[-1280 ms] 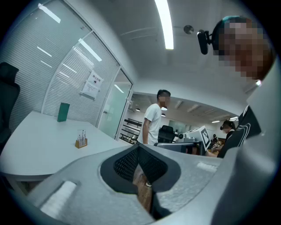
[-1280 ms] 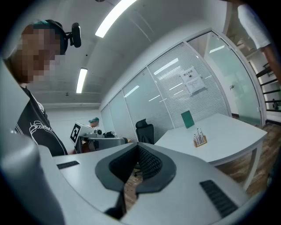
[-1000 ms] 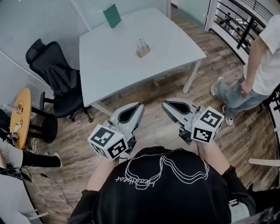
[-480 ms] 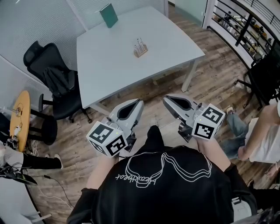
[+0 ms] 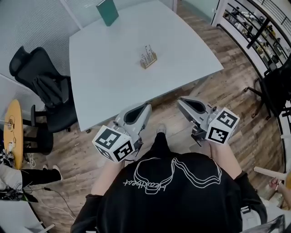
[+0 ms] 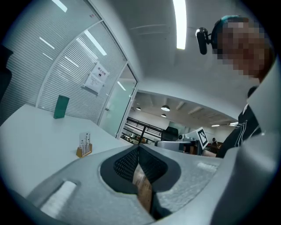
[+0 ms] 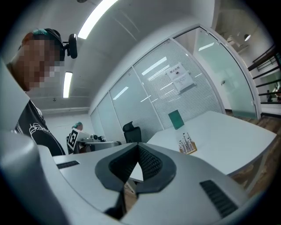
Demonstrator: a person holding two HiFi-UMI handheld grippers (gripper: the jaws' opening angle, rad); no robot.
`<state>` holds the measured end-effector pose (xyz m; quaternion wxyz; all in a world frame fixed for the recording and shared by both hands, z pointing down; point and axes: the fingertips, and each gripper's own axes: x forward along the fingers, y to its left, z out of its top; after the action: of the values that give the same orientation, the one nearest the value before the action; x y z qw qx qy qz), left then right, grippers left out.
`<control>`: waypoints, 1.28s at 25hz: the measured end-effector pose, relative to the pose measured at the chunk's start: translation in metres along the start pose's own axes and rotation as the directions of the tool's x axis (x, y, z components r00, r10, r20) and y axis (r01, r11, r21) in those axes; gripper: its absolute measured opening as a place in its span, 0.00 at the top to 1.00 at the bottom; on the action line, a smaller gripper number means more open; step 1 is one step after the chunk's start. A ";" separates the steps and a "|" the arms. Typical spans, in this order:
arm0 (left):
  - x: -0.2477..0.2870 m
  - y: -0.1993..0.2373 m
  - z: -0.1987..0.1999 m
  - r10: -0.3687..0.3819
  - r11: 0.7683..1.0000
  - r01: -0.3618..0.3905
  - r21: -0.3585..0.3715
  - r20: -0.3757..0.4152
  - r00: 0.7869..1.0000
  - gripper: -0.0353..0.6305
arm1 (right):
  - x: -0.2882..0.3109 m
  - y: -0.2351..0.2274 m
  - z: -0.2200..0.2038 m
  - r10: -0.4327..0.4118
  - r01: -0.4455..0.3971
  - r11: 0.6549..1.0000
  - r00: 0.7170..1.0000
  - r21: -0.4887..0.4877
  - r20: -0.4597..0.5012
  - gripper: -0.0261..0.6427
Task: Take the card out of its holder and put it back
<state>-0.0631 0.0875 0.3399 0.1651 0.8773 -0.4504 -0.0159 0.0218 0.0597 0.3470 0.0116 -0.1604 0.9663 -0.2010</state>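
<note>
A small wooden holder (image 5: 148, 58) with clear upright cards stands near the middle of the white table (image 5: 104, 77). It shows too in the left gripper view as the holder (image 6: 84, 146) and in the right gripper view as the holder (image 7: 187, 145). My left gripper (image 5: 147, 107) and right gripper (image 5: 180, 101) hang side by side in front of my chest, short of the table's near edge and well away from the holder. Both are shut with nothing between the jaws: the left gripper (image 6: 138, 147) and right gripper (image 7: 138, 145) have their tips touching.
A green book (image 5: 107, 11) stands upright at the table's far edge. A black office chair (image 5: 41, 86) is left of the table, with a yellow round stool (image 5: 11, 132) beyond it. Another dark chair (image 5: 277, 86) and shelving (image 5: 254, 22) are on the right. The floor is wood.
I have stepped closer to the table, which now lies nearer and larger in the head view. The person in the white shirt on the right has left that spot. Both grippers stay shut.
</note>
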 end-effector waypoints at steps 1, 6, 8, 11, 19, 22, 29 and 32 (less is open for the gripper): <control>0.010 0.016 0.004 0.000 1.000 0.000 0.003 -0.006 1.000 0.93 | 0.013 -0.015 0.003 -0.004 0.004 1.000 1.000 0.011 -0.005 0.95; 0.054 0.089 0.017 0.003 1.000 -0.004 -0.019 -0.043 0.999 0.93 | 0.070 -0.077 0.016 -0.019 0.020 0.999 0.999 0.049 -0.028 0.95; 0.069 0.112 0.018 0.009 0.999 -0.011 -0.031 -0.060 0.998 0.93 | 0.085 -0.092 0.016 -0.022 0.025 0.997 0.999 0.074 -0.040 0.95; 0.090 0.135 0.016 -0.026 0.999 0.022 -0.039 -0.093 0.995 0.93 | 0.099 -0.109 0.015 -0.018 0.025 0.993 0.998 0.116 -0.062 0.95; 0.124 0.202 -0.004 -0.040 0.999 0.033 -0.040 -0.177 0.983 0.92 | 0.115 -0.160 0.025 -0.084 0.099 0.979 0.992 0.180 -0.091 0.95; 0.134 0.227 -0.012 -0.024 0.999 0.019 -0.025 -0.203 0.979 0.92 | 0.120 -0.169 0.030 -0.092 0.109 0.978 0.991 0.179 -0.101 0.95; 0.161 0.287 -0.032 0.033 0.999 -0.036 -0.010 -0.223 0.974 0.80 | 0.124 -0.193 0.024 -0.144 0.172 0.968 0.977 0.183 -0.154 0.95; 0.176 0.301 -0.039 0.028 1.000 -0.026 0.008 -0.221 0.975 0.74 | 0.123 -0.198 0.022 -0.157 0.188 0.966 0.972 0.178 -0.176 0.95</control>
<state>-0.1878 -0.2046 0.4895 0.2120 0.8679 -0.4412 0.0851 -0.0321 -0.1589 0.4093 -0.0684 -0.2255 0.9222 -0.3065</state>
